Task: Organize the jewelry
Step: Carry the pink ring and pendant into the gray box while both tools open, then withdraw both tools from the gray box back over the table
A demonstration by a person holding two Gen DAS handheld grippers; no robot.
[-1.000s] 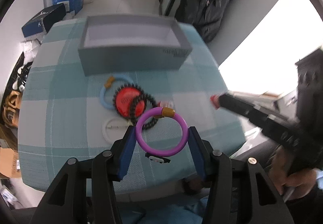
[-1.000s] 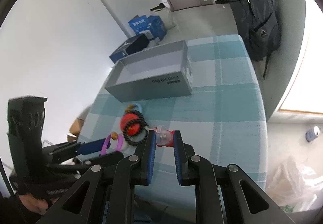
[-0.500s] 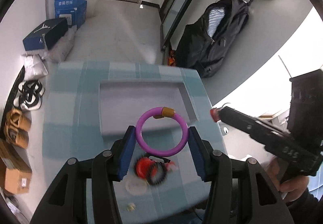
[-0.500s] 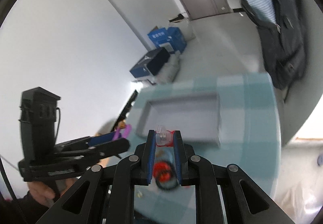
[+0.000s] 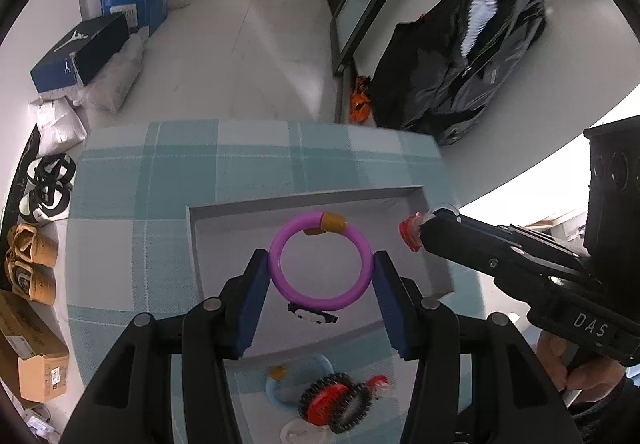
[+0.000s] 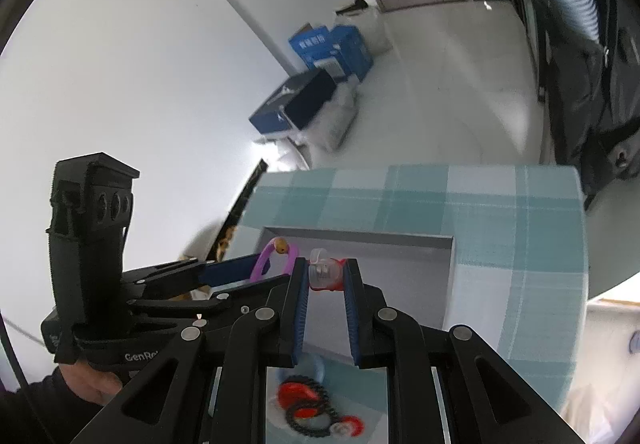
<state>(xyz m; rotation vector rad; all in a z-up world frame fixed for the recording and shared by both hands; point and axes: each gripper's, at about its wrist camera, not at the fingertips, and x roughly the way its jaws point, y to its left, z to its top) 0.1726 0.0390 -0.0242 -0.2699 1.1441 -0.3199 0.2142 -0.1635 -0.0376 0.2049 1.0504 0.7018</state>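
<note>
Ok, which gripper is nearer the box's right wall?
Right. The right gripper, shut on a red clip, sits just beside that wall of the box; the left gripper, holding the purple ring, is over mid-box.

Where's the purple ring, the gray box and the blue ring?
purple ring [image 5: 320, 298]: left wrist view, bottom of its band.
gray box [image 5: 193, 244]: left wrist view, left wall.
blue ring [image 5: 325, 363]: left wrist view, upper right band.
</note>
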